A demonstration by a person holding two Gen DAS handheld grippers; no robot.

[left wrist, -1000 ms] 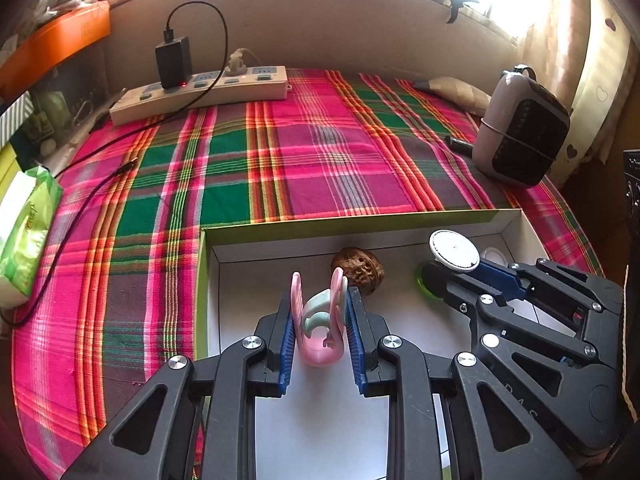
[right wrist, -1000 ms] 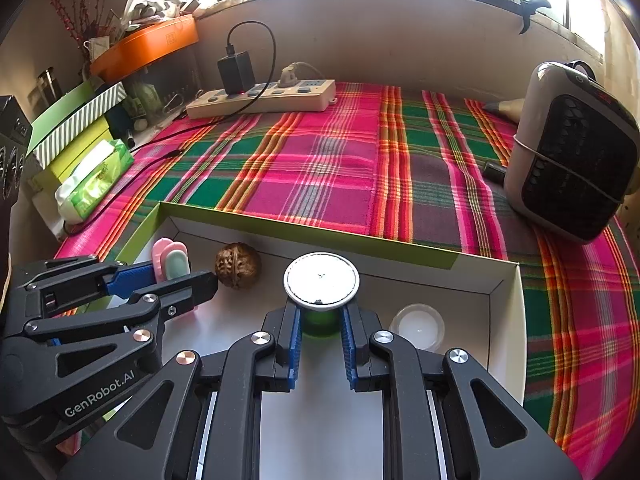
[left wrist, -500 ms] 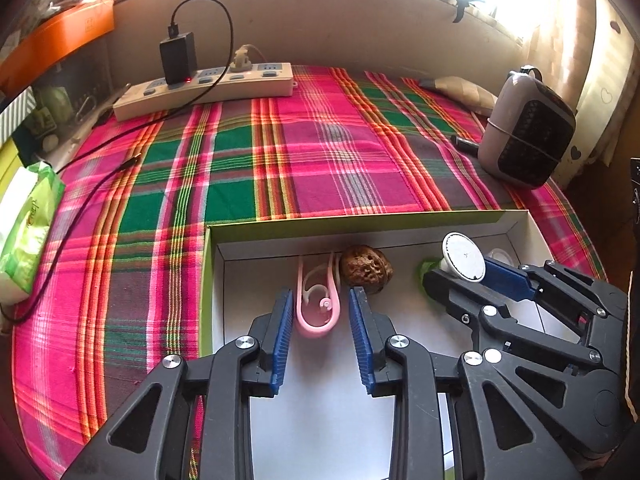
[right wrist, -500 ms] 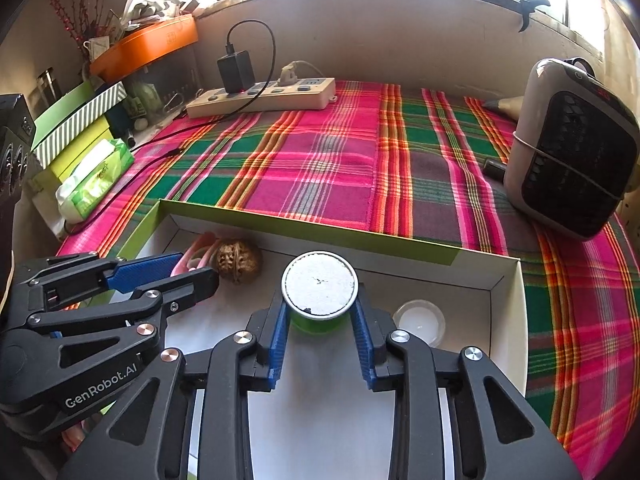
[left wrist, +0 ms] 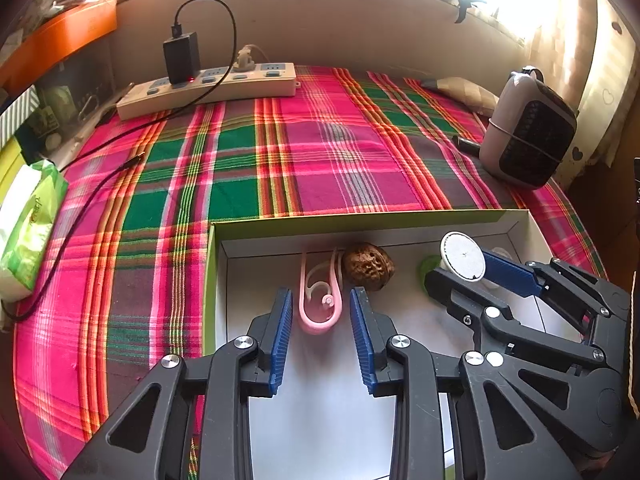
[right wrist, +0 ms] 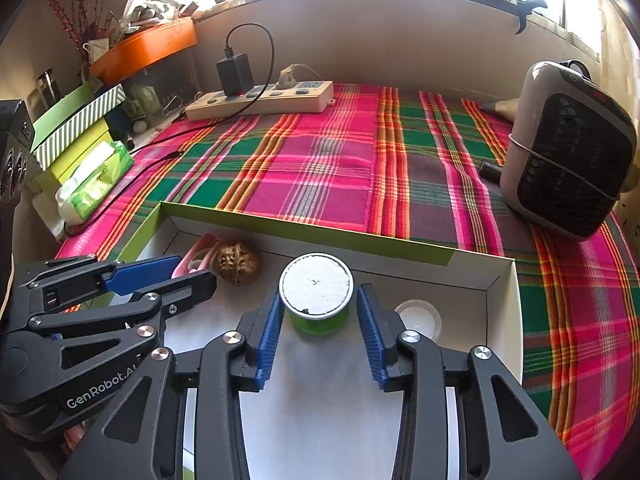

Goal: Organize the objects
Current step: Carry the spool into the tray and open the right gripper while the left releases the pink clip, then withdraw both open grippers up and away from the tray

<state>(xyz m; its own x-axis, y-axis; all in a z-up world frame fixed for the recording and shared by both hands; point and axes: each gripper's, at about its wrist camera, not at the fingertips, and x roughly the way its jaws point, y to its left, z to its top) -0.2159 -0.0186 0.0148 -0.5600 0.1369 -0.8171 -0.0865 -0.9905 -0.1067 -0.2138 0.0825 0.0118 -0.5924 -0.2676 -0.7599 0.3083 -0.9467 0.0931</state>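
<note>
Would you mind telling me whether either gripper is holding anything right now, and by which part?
Nothing is held. The left gripper has just been opening; the pink clip lies free between its jaws. The right gripper likewise stands clear of the green jar.

The green jar [left wrist: 429, 276] is mostly hidden behind the right gripper [left wrist: 472, 276]. The pink clip [right wrist: 196, 258] is half hidden behind the left gripper [right wrist: 176, 272].
</note>
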